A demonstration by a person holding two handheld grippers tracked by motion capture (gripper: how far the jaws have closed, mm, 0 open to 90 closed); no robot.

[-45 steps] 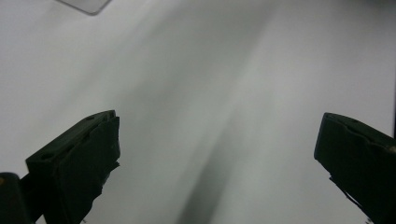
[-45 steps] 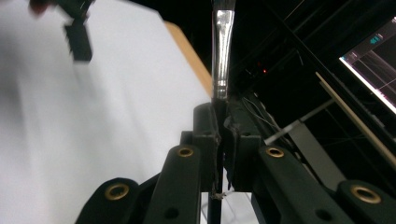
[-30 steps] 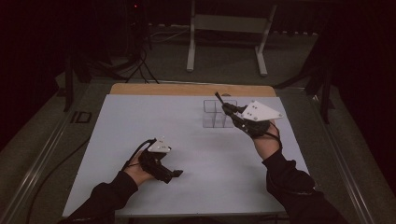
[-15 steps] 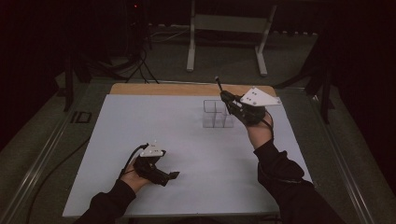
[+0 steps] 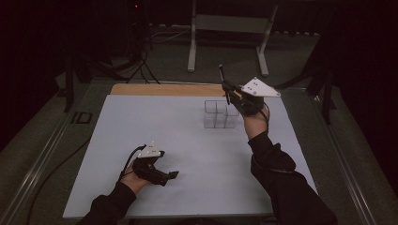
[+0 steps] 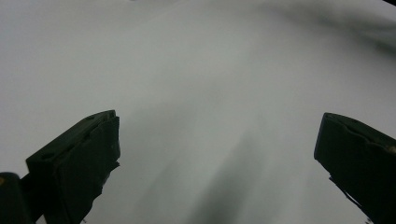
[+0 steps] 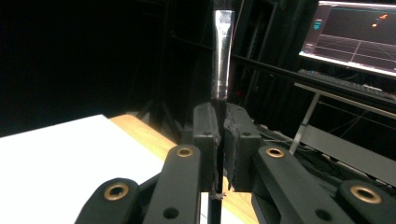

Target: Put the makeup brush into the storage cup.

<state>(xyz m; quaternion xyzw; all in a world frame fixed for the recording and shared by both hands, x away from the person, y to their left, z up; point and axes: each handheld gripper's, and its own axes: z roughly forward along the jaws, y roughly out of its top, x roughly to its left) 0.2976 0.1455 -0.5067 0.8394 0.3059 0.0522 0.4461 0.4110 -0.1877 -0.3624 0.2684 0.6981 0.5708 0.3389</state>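
Observation:
My right gripper (image 5: 228, 92) is raised above a clear box with several compartments (image 5: 218, 115) at the back of the white table (image 5: 187, 140). It is shut on a slim black tool (image 5: 221, 77) that points up and away. In the right gripper view the tool (image 7: 221, 56) stands upright between the closed pads (image 7: 205, 135), with a shiny flat tip; my right gripper (image 7: 219, 116) pinches its lower shaft. My left gripper (image 5: 170, 176) is low over the near left part of the table, open. In the left gripper view its fingers (image 6: 79, 163) stand wide apart over bare white surface.
A wooden strip (image 5: 164, 89) runs along the table's far edge. A metal stand (image 5: 225, 23) and cables (image 5: 141, 65) are on the floor behind it. A monitor (image 7: 355, 35) glows at the upper right in the right gripper view.
My right gripper has lifted and drawn back a little with the tool, tilting it more upright. My left gripper has slid slightly toward the near edge.

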